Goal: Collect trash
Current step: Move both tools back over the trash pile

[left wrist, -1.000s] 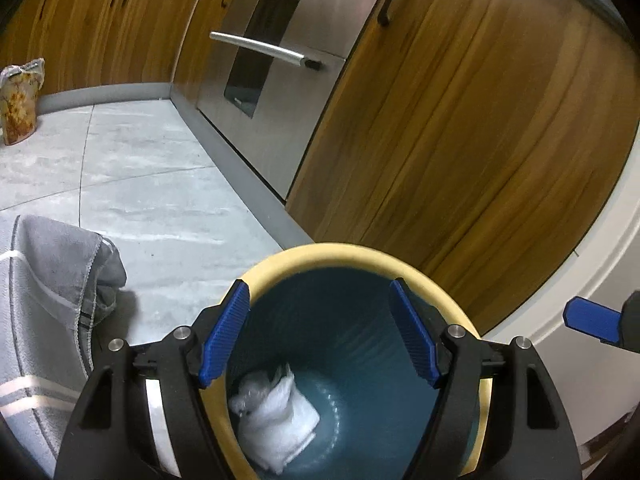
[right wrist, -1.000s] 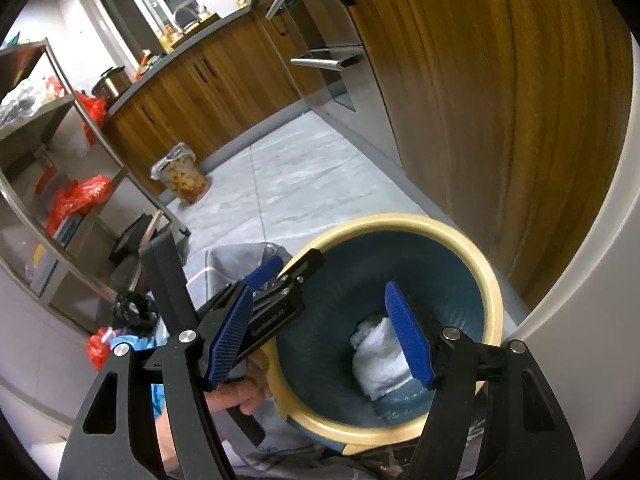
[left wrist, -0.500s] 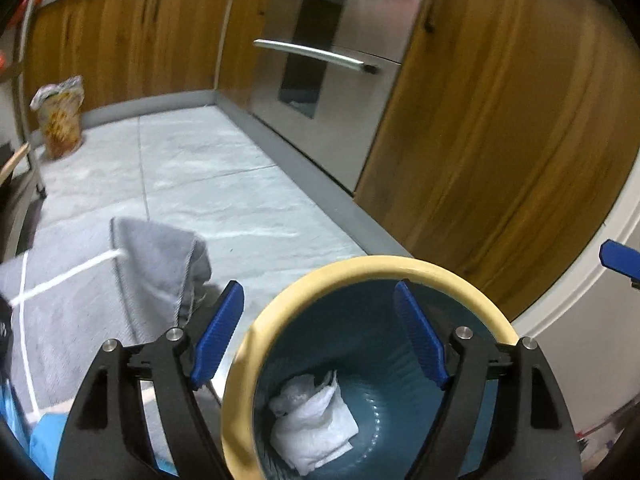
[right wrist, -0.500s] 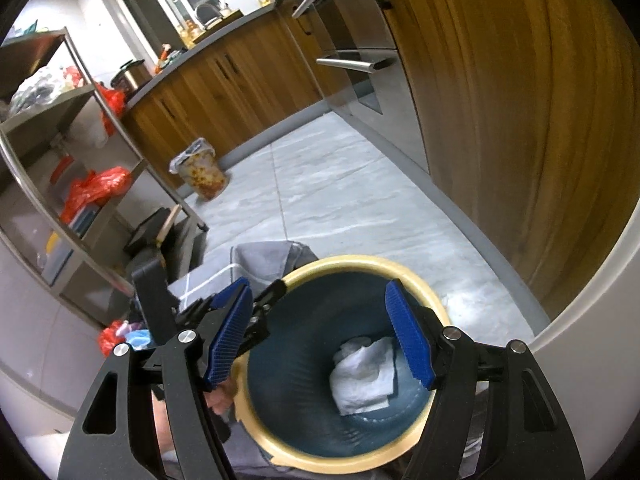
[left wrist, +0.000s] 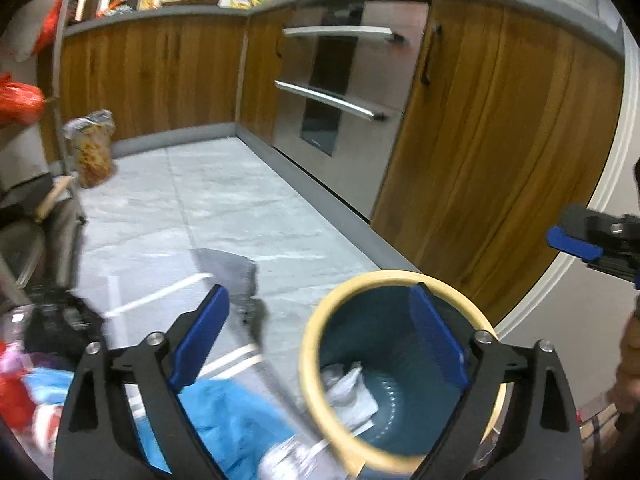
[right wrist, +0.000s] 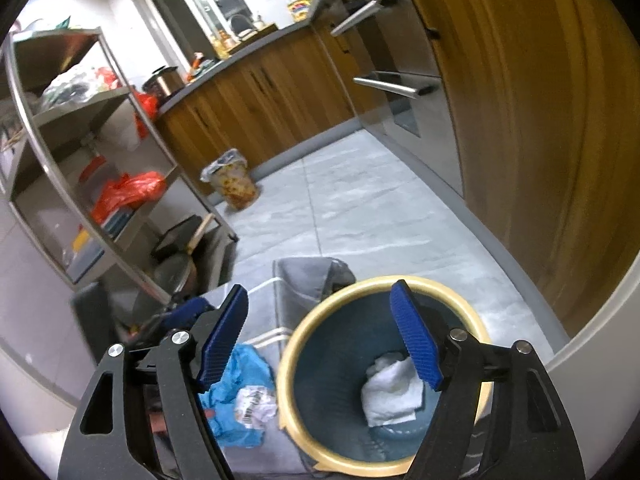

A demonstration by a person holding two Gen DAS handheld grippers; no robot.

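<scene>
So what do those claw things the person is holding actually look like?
Both look alike: the left gripper and right gripper have matte black angular frames with triangular cut-outs, silver bolts at the joints, and two flat blue ribbed pads as fingertips. No cables or markings show.

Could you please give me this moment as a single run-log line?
left gripper: open, empty | right gripper: open, empty, above bin | bin: white tissue inside | crumpled paper and blue bag: on floor beside bin
</scene>
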